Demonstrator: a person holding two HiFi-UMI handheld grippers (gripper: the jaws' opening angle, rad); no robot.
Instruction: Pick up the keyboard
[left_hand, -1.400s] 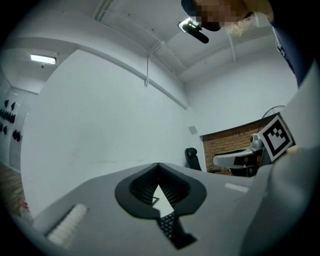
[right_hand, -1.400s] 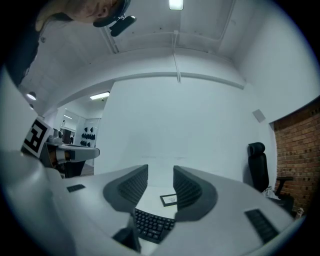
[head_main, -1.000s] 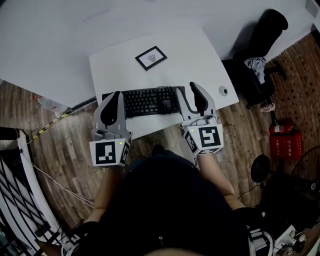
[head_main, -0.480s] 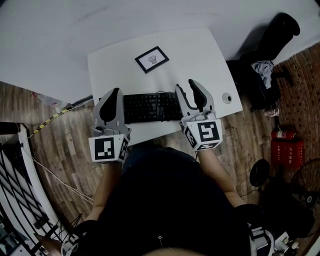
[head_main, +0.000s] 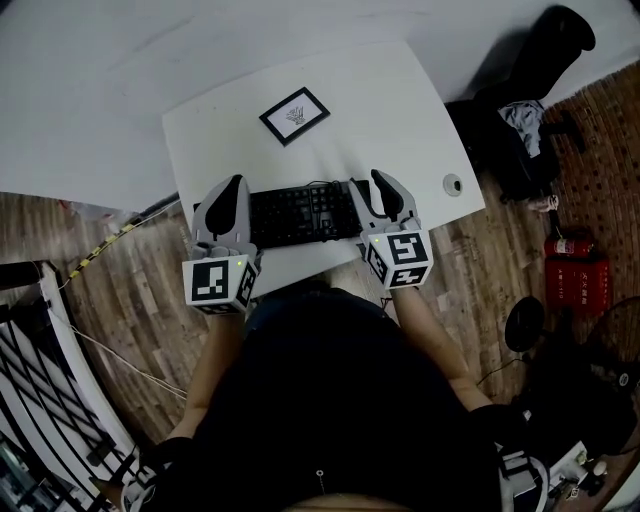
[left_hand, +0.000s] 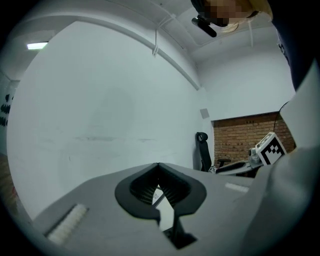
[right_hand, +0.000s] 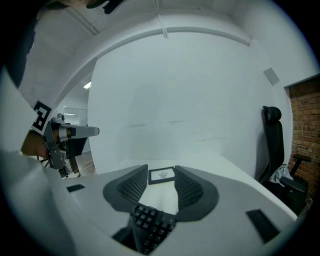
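Both grippers have sunk to the keyboard (head_main: 300, 213) at the table's (head_main: 400, 100) near edge: left gripper (head_main: 231, 188), 9 o'clock end, clenched empty; right gripper (head_main: 373, 190), 3 o'clock end, released astride it, so a one-ended lift risks tipping.

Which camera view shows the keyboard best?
The head view: the keyboard shows nearly whole from above. The right gripper view shows only a corner of keys, low between its open jaws. The left gripper view shows no keys.
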